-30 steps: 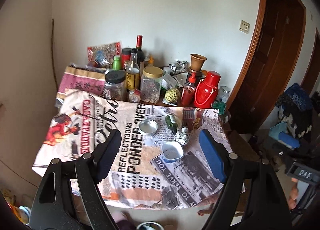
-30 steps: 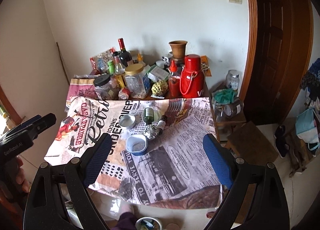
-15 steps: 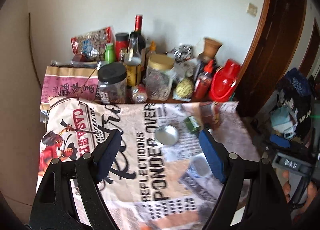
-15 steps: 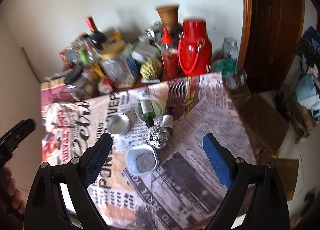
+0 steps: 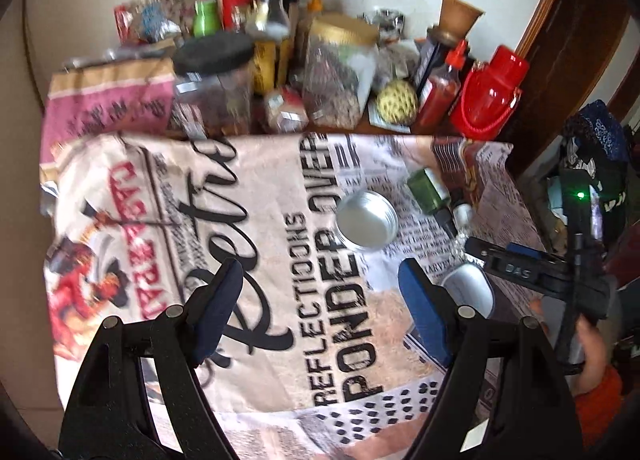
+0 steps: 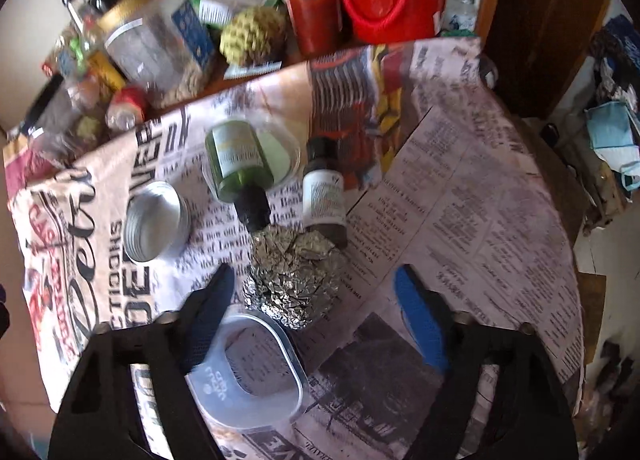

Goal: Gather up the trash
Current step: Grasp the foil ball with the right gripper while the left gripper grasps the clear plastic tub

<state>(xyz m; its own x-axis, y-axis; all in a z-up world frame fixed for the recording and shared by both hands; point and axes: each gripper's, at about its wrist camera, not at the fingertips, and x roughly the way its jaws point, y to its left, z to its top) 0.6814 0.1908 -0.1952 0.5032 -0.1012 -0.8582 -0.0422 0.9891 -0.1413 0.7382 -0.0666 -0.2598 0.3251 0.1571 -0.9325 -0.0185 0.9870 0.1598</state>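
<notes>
Foil ball (image 6: pixel 294 282), crumpled and silver, lies on the newsprint tablecloth (image 6: pixel 472 196) in the right wrist view, touching the neck of a tipped green bottle (image 6: pixel 238 158) and just beside a small brown bottle (image 6: pixel 324 192). The right gripper (image 6: pixel 314 300) hangs over it pointing steeply down, jaws apart with the ball between them, no pad pressing yet; a clear plastic tub (image 6: pixel 256 364) sits under the left finger. Against the earlier frames this view is far nearer the table, and the jaws have just been closing in around the ball. Judged from this, the reach for the first piece of trash is in hand; next the fingers must drop past the ball's sides and shut without knocking the bottles.

From the left wrist view, the left gripper (image 5: pixel 320 288) is spread wide and empty above the cloth's big lettering, with a round metal tin (image 5: pixel 367 224) beyond its tips. The foil ball is mostly hidden here behind the other gripper's black body (image 5: pixel 532 272), held in a hand (image 5: pixel 588 340) at the right. This camera too sits closer and lower than before, jaw width unchanged.
</notes>
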